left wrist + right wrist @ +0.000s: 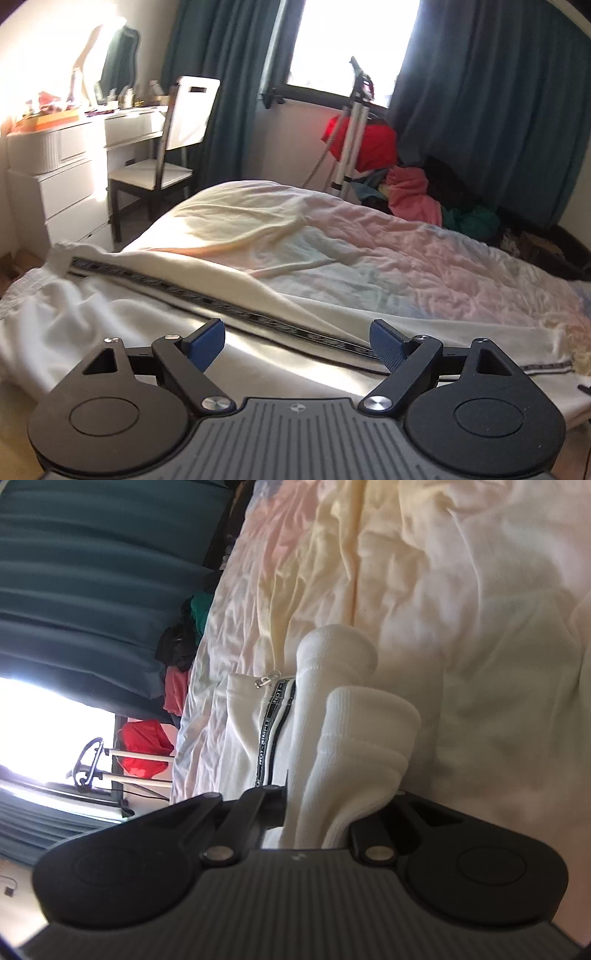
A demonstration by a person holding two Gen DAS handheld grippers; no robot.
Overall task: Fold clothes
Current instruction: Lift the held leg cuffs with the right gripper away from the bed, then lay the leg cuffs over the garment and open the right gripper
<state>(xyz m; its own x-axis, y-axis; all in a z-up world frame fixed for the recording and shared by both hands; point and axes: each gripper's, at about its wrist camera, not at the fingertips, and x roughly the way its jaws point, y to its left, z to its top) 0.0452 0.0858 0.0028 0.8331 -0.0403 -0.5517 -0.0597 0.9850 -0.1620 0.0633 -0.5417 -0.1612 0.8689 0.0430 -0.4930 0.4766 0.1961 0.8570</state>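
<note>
Garment: white track pants point(122, 314) lay spread on the bed point(369, 258), a black lettered stripe point(221, 301) running along the leg from far left to near right in the left wrist view.
Cuffs: the right wrist view showed two ribbed cuffs point(354, 738) bunched together, with the same stripe and a small zip pull point(266, 679) just beside them.
Left gripper point(297, 341): it hovered low over the pants with its blue pads point(207, 341) spread wide and nothing between them; the stripe passed under the gap.
Right gripper point(317, 812): it was rolled on its side, and white cloth filled the space between its arms. Its fingertips were hidden by the fabric, so it seemed to pinch the cuff end, though the contact itself could not be seen.
Step in hand: judging from the layout, the legs lay one on the other and the cuff end was being gathered for a fold along the length, towards the waistband point(22, 291) at the far left.
Next move: the left gripper would probably need to come down and pin or pinch the cloth near the stripe, so the right could carry the cuffs over without dragging the whole garment.
Risk: the fabric was soft and the bed rumpled, so layers might slip apart.
Surroundings: a pile of clothes point(410, 192) sat at the far side of the bed, a chair point(166, 147) and dresser point(66, 173) beyond.
</note>
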